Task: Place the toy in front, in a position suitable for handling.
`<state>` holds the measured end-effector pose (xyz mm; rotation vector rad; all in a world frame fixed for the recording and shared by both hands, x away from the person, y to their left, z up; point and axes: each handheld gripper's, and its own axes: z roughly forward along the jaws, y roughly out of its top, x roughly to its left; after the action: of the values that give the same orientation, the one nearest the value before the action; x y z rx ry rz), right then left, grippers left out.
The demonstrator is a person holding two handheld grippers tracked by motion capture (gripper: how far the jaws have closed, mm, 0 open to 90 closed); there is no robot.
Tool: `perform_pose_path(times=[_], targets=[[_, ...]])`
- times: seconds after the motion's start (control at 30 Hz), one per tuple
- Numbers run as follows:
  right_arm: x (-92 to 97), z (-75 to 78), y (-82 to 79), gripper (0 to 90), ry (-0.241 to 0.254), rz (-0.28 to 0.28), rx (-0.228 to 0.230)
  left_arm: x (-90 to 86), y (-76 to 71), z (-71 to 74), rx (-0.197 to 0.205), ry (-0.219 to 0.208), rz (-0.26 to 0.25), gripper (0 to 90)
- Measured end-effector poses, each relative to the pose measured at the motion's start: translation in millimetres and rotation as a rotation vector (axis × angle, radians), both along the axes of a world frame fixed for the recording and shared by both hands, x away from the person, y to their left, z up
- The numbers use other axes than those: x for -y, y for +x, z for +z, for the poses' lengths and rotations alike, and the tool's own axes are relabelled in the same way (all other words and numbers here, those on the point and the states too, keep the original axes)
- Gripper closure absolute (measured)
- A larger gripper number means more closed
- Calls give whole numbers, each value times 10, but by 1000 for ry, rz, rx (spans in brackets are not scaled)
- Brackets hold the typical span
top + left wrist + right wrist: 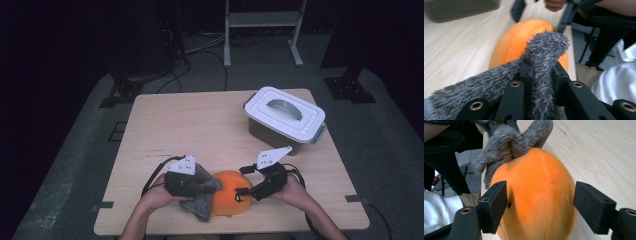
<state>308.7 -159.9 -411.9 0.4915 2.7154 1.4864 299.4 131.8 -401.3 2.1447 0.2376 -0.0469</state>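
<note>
Orange fruit (231, 198), round and smooth like a papaya or a small pumpkin, lies on the wooden table (200, 125) near the front edge, between the two hands of the person.

At the left side of the high view, the left hand (155, 197) holds the left gripper (202, 186). Its jaws are closed tightly on a grey fluffy cloth (202, 200). In the left gripper view the cloth (544, 50) stands up between the two black jaws, and its free end bends over against the orange fruit (516, 42). In the high view the cloth hangs over the left side of the fruit and touches it.

In the middle, the fruit rests on the table surface, partly covered by the cloth on its left.

At the right of the fruit, the right hand (295, 192) holds the right gripper (245, 192). Its jaws stand wide apart on the two sides of the fruit. In the right gripper view (541, 205) the left pad seems to lie against the orange skin, and the right pad is just beside it with a small gap. The cloth (509, 142) shows on the far end of the fruit (539, 195).

Further back and to the right, well apart from the hands, a grey box (282, 122) with a white lid (285, 112) and a grey handle stands on the table.
</note>
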Motion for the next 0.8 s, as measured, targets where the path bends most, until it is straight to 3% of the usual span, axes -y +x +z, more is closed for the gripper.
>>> perform_pose_path(times=[0.1, 0.17, 0.2, 0.27, 0.3, 0.33, 0.47, 0.6, 0.67, 0.8], targets=[[-42, -58, 14, 292, -12, -5, -40, 19, -7, 10, 2, 9, -2, 753], [-51, -73, 11, 338, -12, -6, -41, 12, -3, 12, 3, 10, 5, 754], [-57, -56, -17, 476, -30, -2, -3, -13, 16, 25, 4, 5, 15, 756], [-66, -22, -52, 543, -36, 3, 53, -46, 31, 60, 14, 1, 33, 761], [-66, -22, -52, 543, -36, 3, 53, -46, 31, 60, 14, 1, 33, 761], [-98, 13, -67, 579, -46, 13, 93, -77, 49, 114, 25, -10, 45, 761], [-190, 71, -33, 592, -47, 42, 137, -41, 86, 211, 48, -61, 52, 762], [-267, 80, 4, 595, -64, 65, 179, 22, 131, 197, 64, -17, 52, 763], [-231, 59, 3, 598, -63, 70, 183, 11, 139, 182, 58, -18, 52, 766], [-90, 22, -51, 599, -63, 76, 186, -166, 138, 72, 32, 7, 86, 765]])
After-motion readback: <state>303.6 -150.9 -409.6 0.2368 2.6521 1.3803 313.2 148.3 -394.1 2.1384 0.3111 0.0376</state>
